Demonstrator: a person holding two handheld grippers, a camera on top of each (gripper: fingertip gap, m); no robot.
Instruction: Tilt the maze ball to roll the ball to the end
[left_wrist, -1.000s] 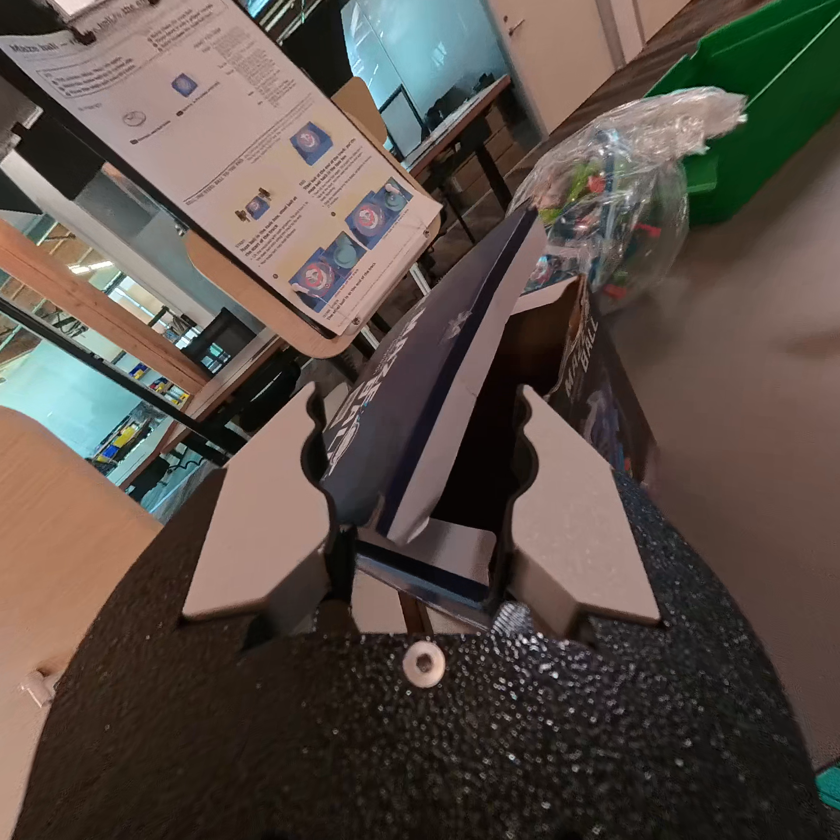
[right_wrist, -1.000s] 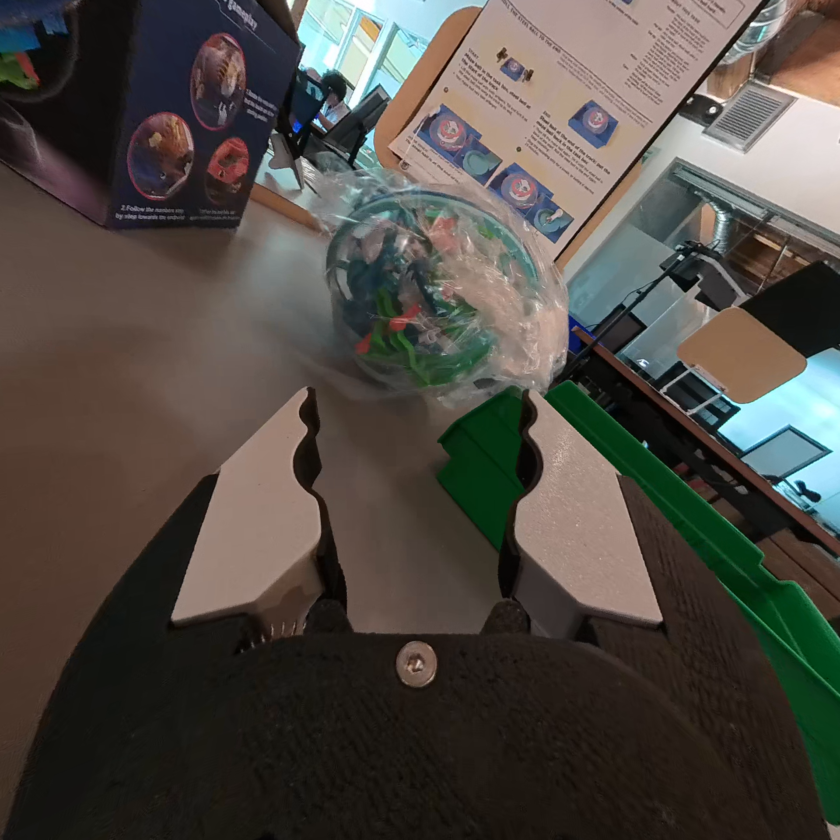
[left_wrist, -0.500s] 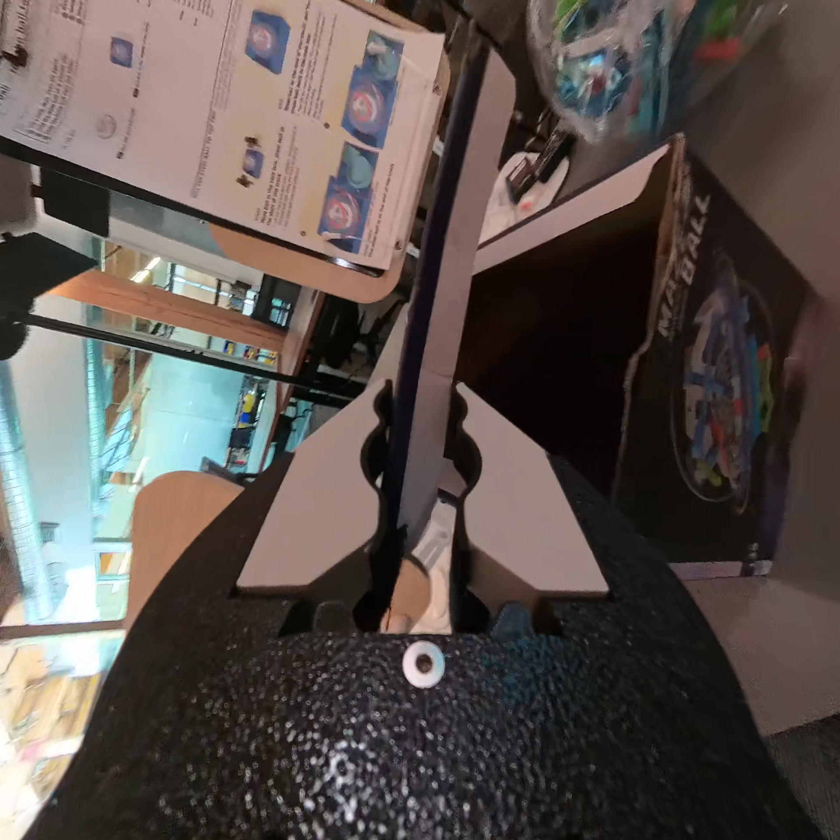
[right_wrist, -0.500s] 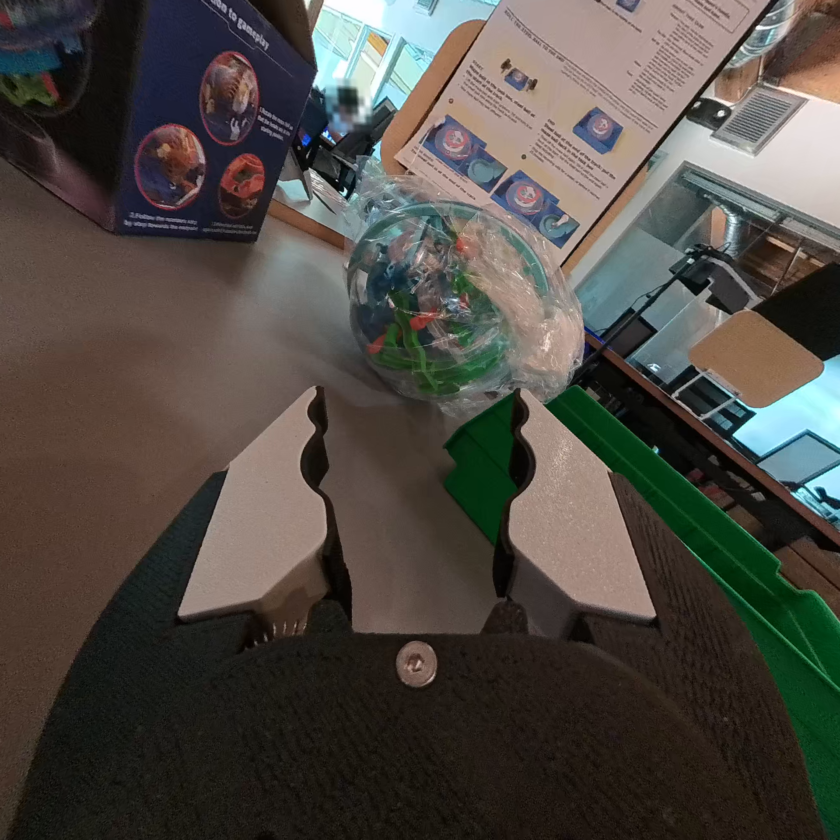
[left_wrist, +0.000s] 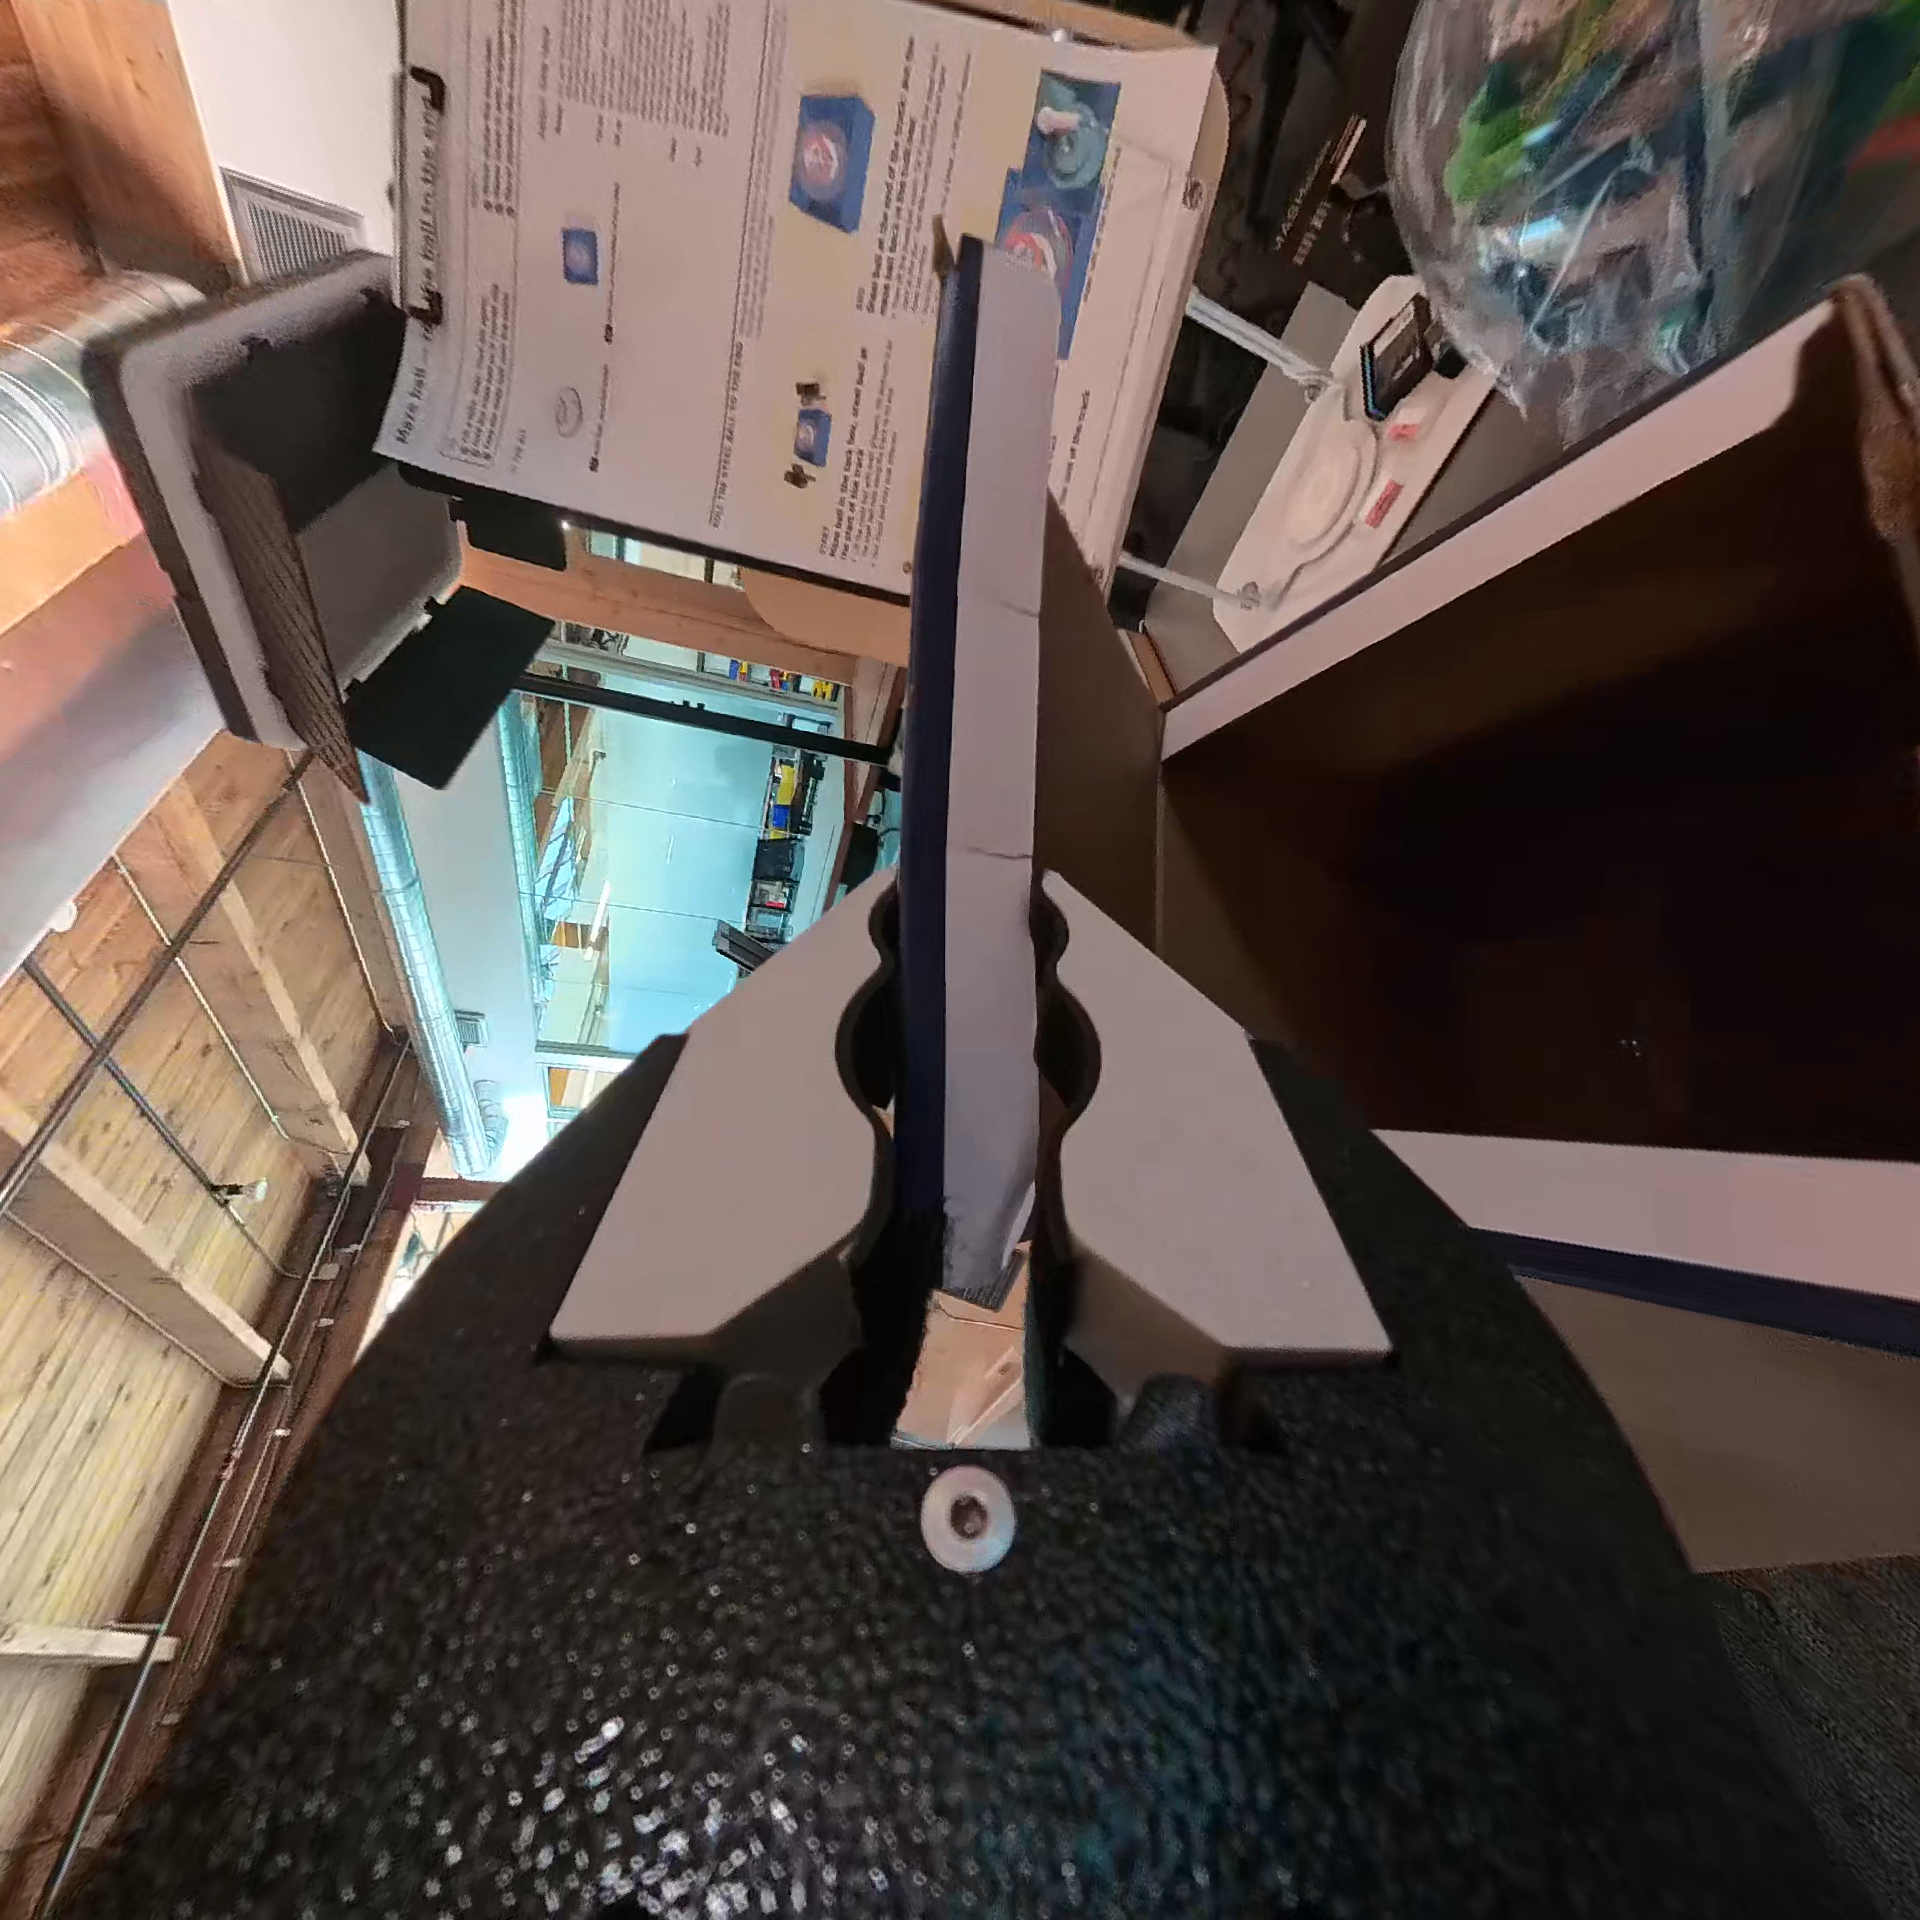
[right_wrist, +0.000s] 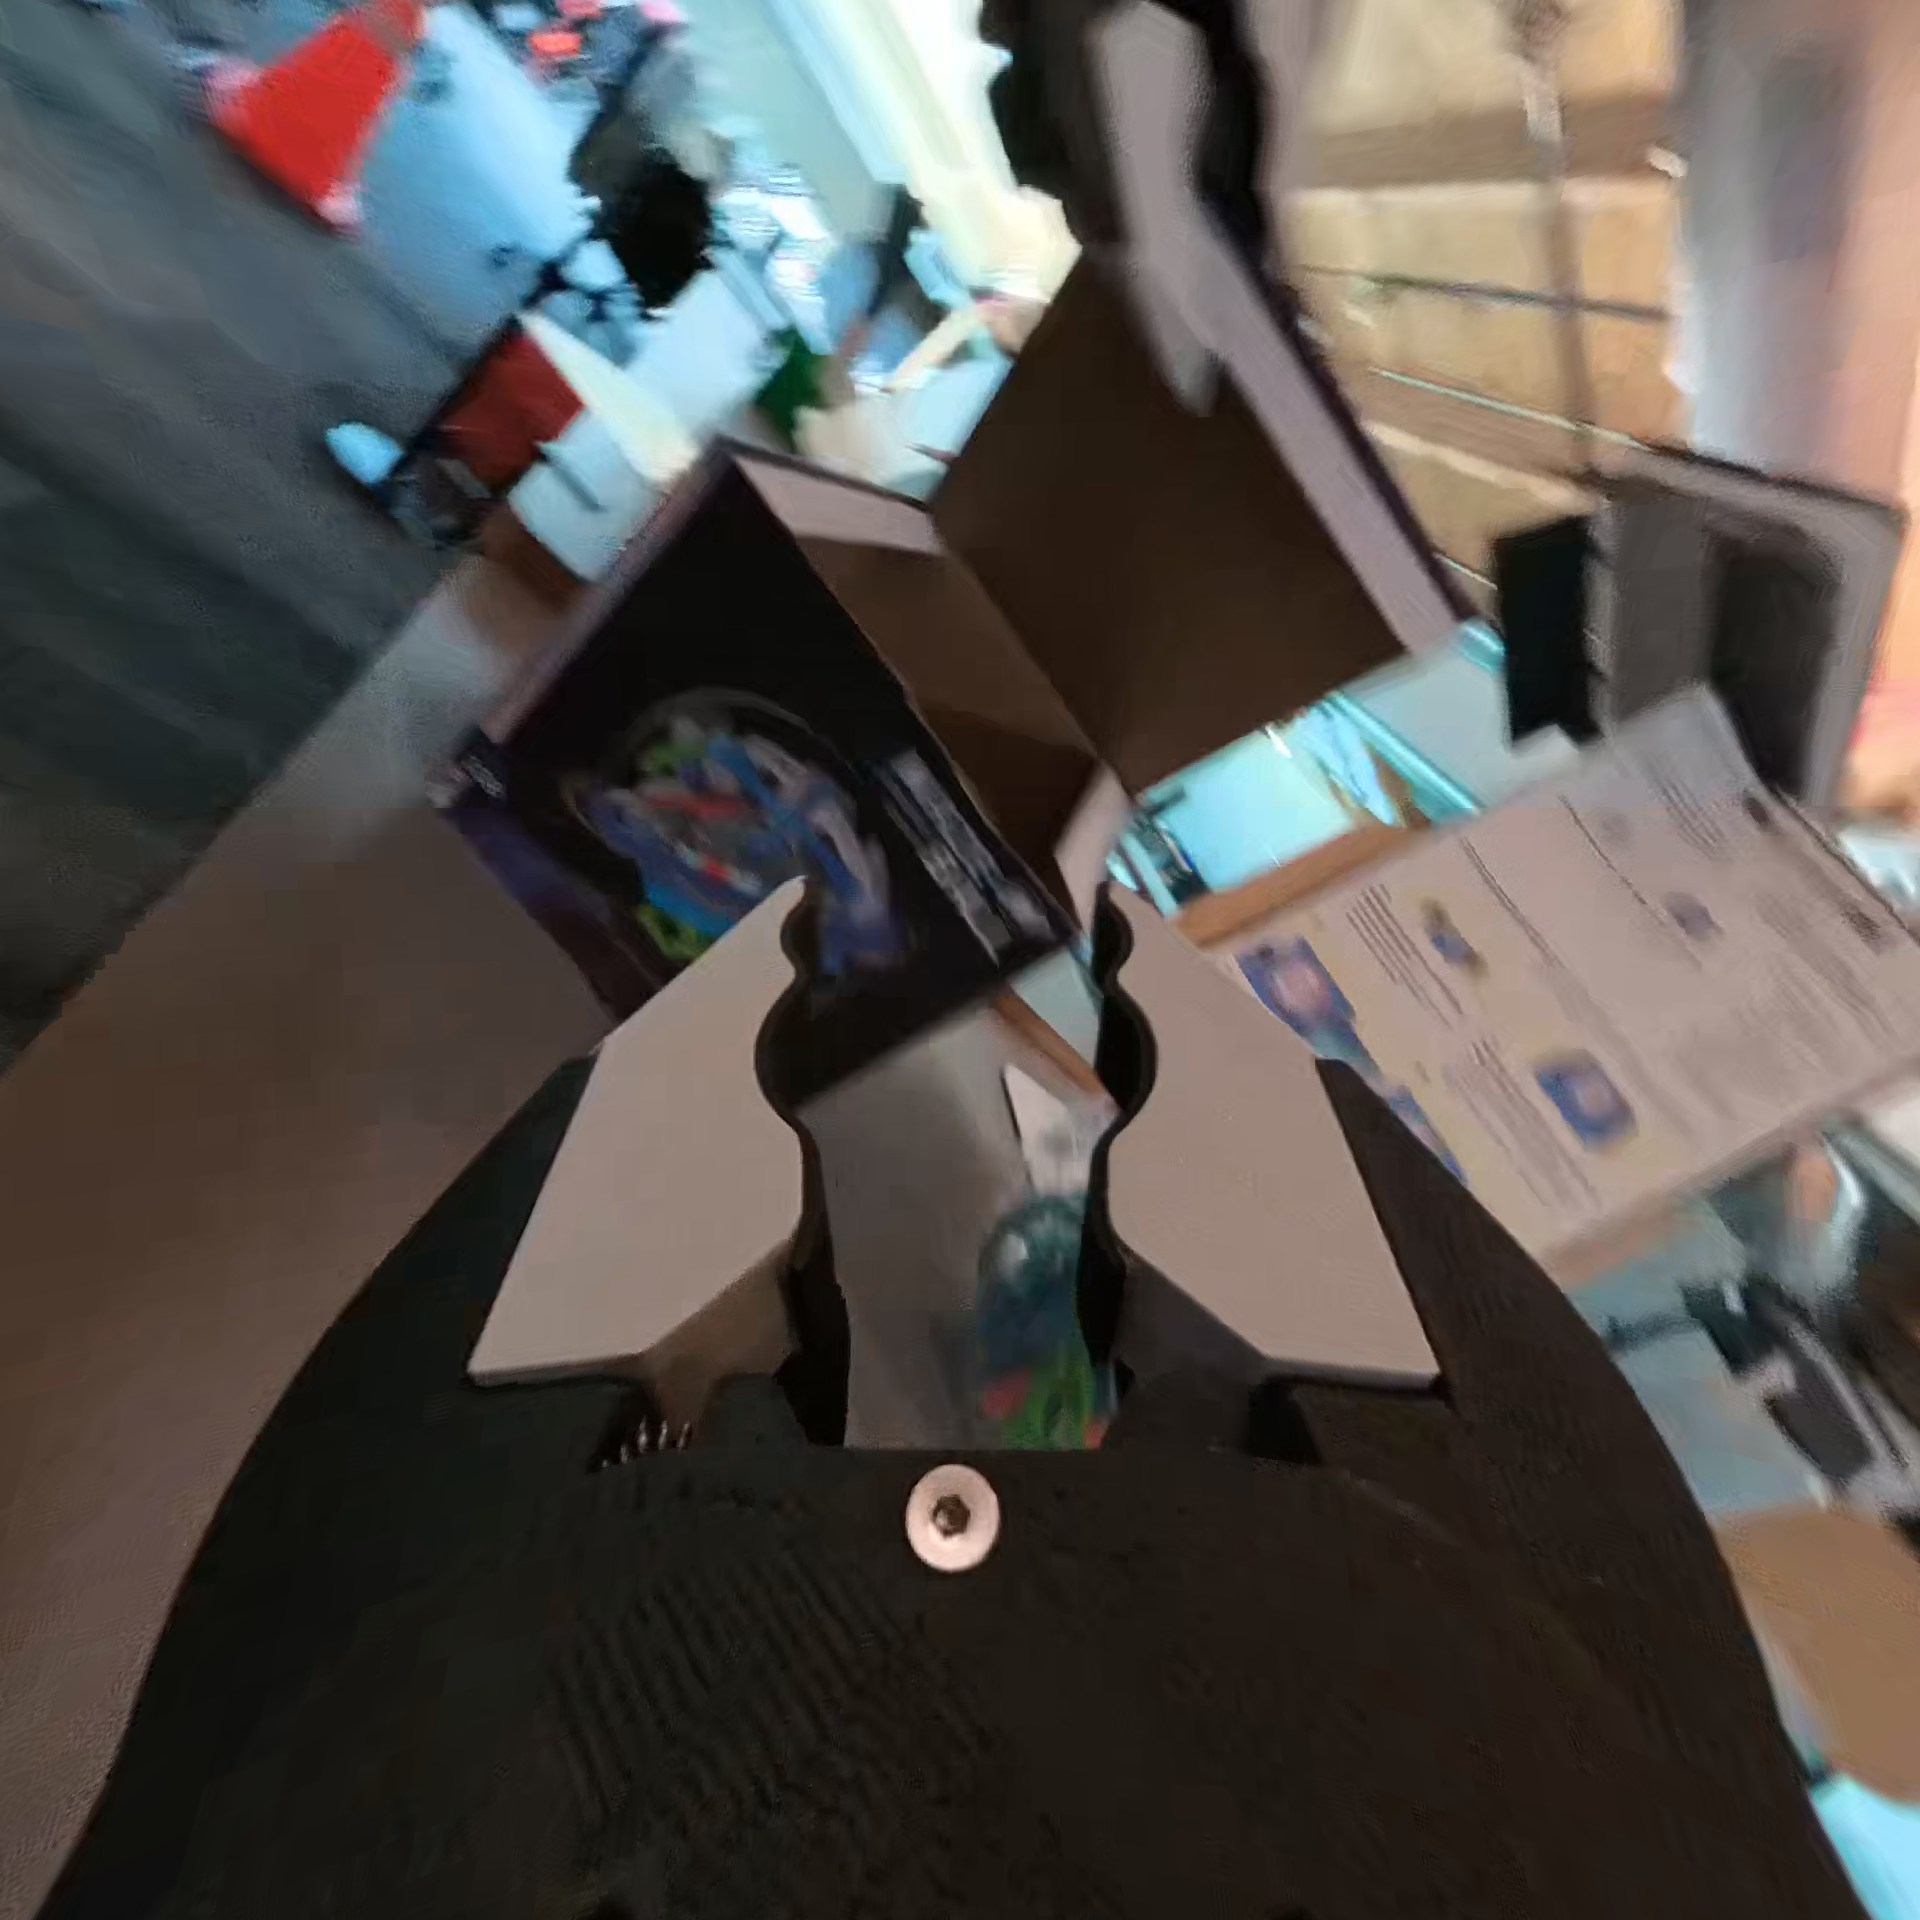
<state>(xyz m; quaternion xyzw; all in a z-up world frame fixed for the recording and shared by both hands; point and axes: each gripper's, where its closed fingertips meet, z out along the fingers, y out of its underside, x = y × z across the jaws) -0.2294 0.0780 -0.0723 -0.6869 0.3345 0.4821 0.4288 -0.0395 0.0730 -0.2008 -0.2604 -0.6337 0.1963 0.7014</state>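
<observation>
The left gripper (left_wrist: 968, 904) is closed on the upright lid flap (left_wrist: 987, 582) of the dark blue cardboard box (left_wrist: 1558, 831), with both grey fingertips pressed against the flap's two faces; the flap rises toward twelve o'clock from between them. In the left wrist view the box's open, dark interior is seen at about three o'clock of that claw, and the maze ball (left_wrist: 1652, 177), a clear sphere wrapped in crinkled plastic film, is found at about one o'clock, beyond the box and well apart from the fingertips. A printed instruction sheet (left_wrist: 727, 312) on a board is seen at about eleven o'clock. The right wrist view is heavily blurred. The right gripper (right_wrist: 948, 894) is shown partly open with nothing pressed between its pads; the printed front of the box (right_wrist: 748, 810) is seen past its fingertips at about eleven o'clock, and the maze ball (right_wrist: 1023, 1309) appears low in the gap between the fingers, on the grey table (right_wrist: 260, 1039) behind them, untouched.
</observation>
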